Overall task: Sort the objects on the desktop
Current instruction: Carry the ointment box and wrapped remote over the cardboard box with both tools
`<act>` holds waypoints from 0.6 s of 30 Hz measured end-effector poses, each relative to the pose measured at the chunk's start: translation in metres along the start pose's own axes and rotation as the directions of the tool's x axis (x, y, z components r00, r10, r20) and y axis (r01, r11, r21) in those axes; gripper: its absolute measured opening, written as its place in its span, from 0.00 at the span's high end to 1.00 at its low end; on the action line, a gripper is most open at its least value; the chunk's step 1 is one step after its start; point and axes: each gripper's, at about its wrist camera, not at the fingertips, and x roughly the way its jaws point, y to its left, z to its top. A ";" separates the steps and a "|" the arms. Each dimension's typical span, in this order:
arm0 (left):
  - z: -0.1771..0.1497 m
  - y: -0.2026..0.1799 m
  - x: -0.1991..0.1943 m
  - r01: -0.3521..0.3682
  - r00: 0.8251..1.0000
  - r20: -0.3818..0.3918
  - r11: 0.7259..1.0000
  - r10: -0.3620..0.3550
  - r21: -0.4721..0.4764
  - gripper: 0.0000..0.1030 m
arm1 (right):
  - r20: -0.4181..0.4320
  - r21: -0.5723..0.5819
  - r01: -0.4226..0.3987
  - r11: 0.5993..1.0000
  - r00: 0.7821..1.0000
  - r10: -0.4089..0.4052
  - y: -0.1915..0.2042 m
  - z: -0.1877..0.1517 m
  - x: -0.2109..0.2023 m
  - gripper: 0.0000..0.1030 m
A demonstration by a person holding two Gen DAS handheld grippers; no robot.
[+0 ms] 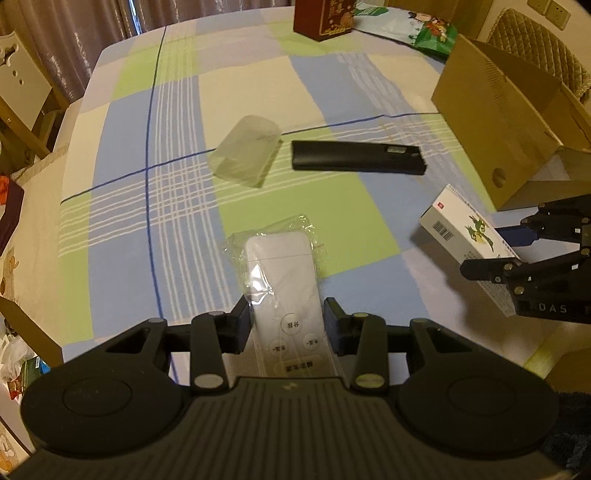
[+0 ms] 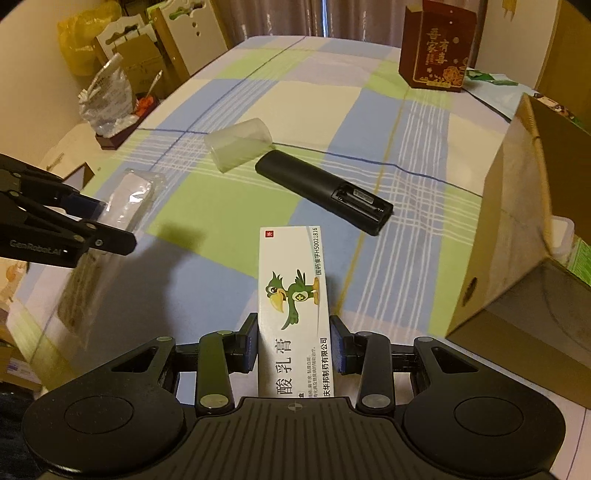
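Showing both hand-held grippers clamped on their loads above a checked tablecloth (image 1: 122, 110). From the left wrist, the left gripper (image 1: 288, 325) has its pads pressed on the two long sides of a white remote (image 1: 284, 295) in a clear plastic sleeve; the remote points toward 12 o'clock, buttons facing the camera. At 3 o'clock the right gripper (image 1: 513, 247) grips a white medicine box (image 1: 469, 232) printed with a green bird — box and gripper are clear of the cloth. At 12 o'clock a translucent plastic cup (image 1: 245, 151) lies on its side, and just beside it, toward 1 o'clock, a black remote (image 1: 358, 157) lies flat. An open cardboard box (image 1: 491, 114) stands at 2 o'clock. A dark red carton (image 1: 323, 18) stands upright at the table's far edge.

From the right wrist, the medicine box fills the centre, pinched by its long edges between the blue pads. The black remote lies at 12 to 1 o'clock with its battery bay open; the cup touches its far end. At 9 o'clock the left gripper holds the sleeved white remote — blurred here. The cardboard box rises at 3 o'clock, the red carton at 1 o'clock.
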 end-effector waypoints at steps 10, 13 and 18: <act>0.009 -0.032 -0.028 0.014 0.998 0.066 1.000 -0.015 0.006 0.66 | 0.081 0.023 -0.077 0.997 0.994 0.075 -0.014 -0.001 -0.042 0.64; 0.013 -0.040 -0.035 0.015 0.996 0.086 1.000 -0.016 0.011 0.66 | 0.101 0.034 -0.098 0.995 0.990 0.094 -0.020 -0.001 -0.053 0.64; 0.023 -0.055 -0.045 0.023 0.994 0.108 0.999 -0.026 0.030 0.66 | 0.133 0.050 -0.127 0.991 0.984 0.119 -0.033 0.001 -0.075 0.64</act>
